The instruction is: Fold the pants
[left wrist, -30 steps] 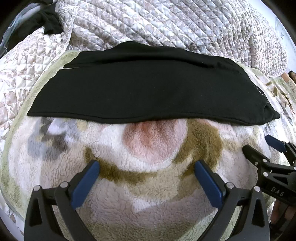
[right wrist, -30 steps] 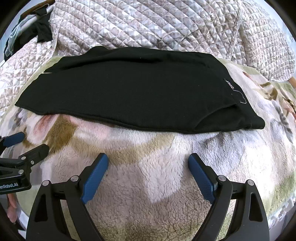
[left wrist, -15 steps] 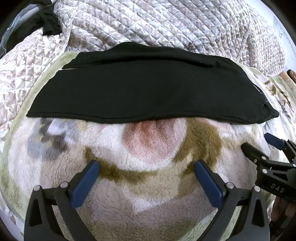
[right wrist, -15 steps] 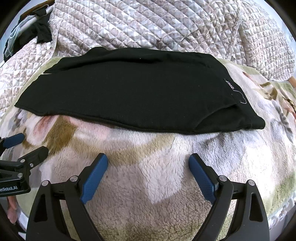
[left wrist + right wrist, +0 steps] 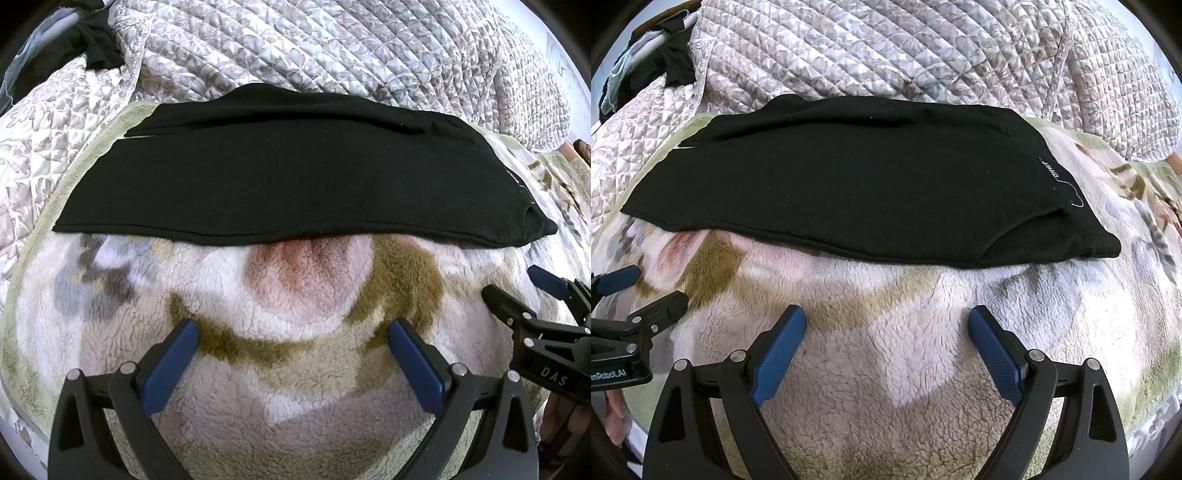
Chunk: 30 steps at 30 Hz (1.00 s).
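Black pants (image 5: 295,173) lie flat in a long band across the middle of the frame, laid lengthwise with one leg on the other, on a fluffy fleece blanket (image 5: 303,369) patterned in cream, tan and pink. Their waistband end, with a small white-lettered label (image 5: 1051,171), sits at centre right; the lettering is too blurred to read. The left gripper (image 5: 293,332) fills the bottom of its own view, its blue-padded jaws spread wide, holding nothing, hovering over bare fleece short of the pants' near edge. The right gripper (image 5: 886,321) is likewise wide apart and empty at the bottom of its view. A quilted floral bedspread (image 5: 332,48) covers the top. Dark clothing (image 5: 672,62) is bunched at upper left.
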Each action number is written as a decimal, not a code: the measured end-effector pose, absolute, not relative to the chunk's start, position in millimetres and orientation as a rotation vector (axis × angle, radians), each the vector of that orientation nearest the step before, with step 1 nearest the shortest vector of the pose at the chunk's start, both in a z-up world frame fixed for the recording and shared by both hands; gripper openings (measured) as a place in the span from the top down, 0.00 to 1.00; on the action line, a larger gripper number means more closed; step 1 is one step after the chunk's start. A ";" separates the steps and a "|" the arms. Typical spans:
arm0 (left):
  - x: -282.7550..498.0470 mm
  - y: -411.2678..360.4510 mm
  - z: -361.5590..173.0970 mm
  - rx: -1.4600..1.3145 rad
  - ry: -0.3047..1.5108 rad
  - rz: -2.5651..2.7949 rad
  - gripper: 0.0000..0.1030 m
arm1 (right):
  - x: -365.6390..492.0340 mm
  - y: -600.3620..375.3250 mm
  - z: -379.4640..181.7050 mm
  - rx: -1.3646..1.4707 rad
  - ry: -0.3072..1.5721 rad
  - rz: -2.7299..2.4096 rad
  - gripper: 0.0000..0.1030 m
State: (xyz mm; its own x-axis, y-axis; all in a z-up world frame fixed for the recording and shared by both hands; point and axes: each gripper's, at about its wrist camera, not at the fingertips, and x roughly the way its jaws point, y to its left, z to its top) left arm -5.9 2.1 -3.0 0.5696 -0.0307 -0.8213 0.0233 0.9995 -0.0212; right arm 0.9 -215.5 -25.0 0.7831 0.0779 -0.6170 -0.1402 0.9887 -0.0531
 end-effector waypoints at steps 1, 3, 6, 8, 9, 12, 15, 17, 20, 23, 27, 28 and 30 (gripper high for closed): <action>-5.8 2.3 -3.0 -0.009 0.964 -0.031 0.00 | 1.4 -215.8 -24.8 -0.098 0.660 0.118 0.13; -5.8 2.6 -3.0 -0.009 0.965 -0.031 0.00 | 0.8 -215.4 -25.1 -0.098 0.661 0.118 0.13; -5.6 2.5 -2.8 -0.009 0.963 -0.032 0.00 | 1.3 -215.9 -25.1 -0.099 0.658 0.118 0.13; -5.6 2.7 -2.8 -0.009 0.963 -0.032 0.00 | 0.2 -215.5 -23.9 -0.098 0.655 0.119 0.13; -5.6 2.8 -2.9 -0.010 0.962 -0.031 0.00 | 0.4 -215.5 -23.6 -0.100 0.650 0.120 0.13; -5.5 2.9 -2.2 -0.012 0.958 -0.031 0.00 | -0.7 -215.7 -25.0 -0.099 0.649 0.122 0.13; -6.4 2.6 -2.3 -0.013 0.952 -0.031 0.00 | -0.7 -215.9 -25.3 -0.100 0.648 0.120 0.13; -6.7 2.8 -2.2 -0.016 0.952 -0.031 0.00 | -0.1 -215.6 -24.3 -0.099 0.648 0.121 0.13; -6.6 2.3 -2.0 -0.015 0.948 -0.031 0.00 | -0.1 -215.4 -24.3 -0.100 0.648 0.120 0.13; -6.9 2.2 -2.4 -0.016 0.949 -0.031 0.00 | 0.0 -215.1 -24.3 -0.099 0.649 0.122 0.13; -6.8 2.2 -2.3 -0.017 0.949 -0.031 0.00 | -0.5 -215.5 -24.9 -0.100 0.648 0.121 0.13; -6.6 1.5 -2.1 -0.017 0.949 -0.031 0.00 | -0.3 -215.5 -24.7 -0.101 0.648 0.120 0.13; -6.8 2.2 -2.4 -0.017 0.949 -0.031 0.00 | 0.0 -215.5 -24.3 -0.100 0.649 0.120 0.13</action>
